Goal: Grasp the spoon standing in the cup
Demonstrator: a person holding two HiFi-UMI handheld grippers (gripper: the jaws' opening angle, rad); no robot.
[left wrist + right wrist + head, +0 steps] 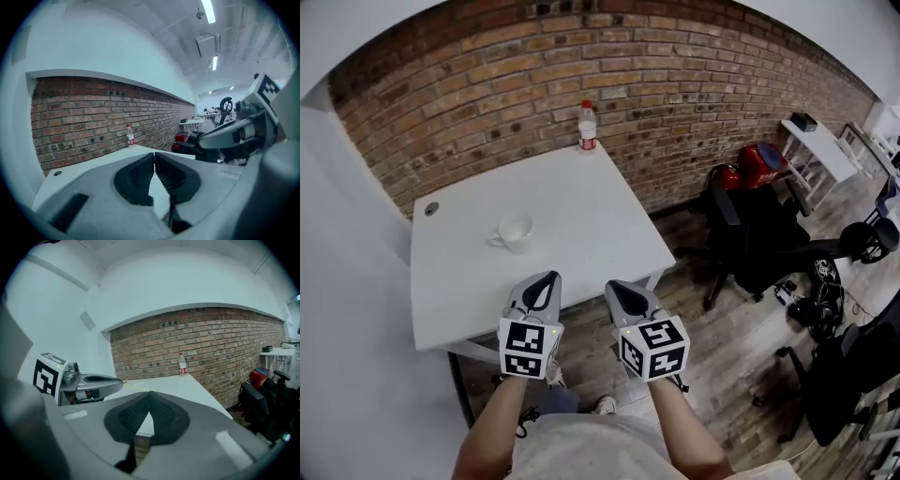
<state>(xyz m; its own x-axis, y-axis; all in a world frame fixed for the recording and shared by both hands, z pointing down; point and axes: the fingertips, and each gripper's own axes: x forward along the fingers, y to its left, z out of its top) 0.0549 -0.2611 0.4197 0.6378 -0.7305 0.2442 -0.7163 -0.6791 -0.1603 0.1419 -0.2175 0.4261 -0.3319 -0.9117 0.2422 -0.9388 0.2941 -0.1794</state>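
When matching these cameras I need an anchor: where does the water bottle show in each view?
Head view: the bottle is top centre, at the far edge of the table.
Left gripper view: bottle left of centre.
Right gripper view: bottle right of centre.
Shared landmark: the brick wall right behind it.

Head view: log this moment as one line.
left tool: shut, empty | right tool: shut, empty | cup: on table, untouched | spoon: not visible | bottle: table's far edge
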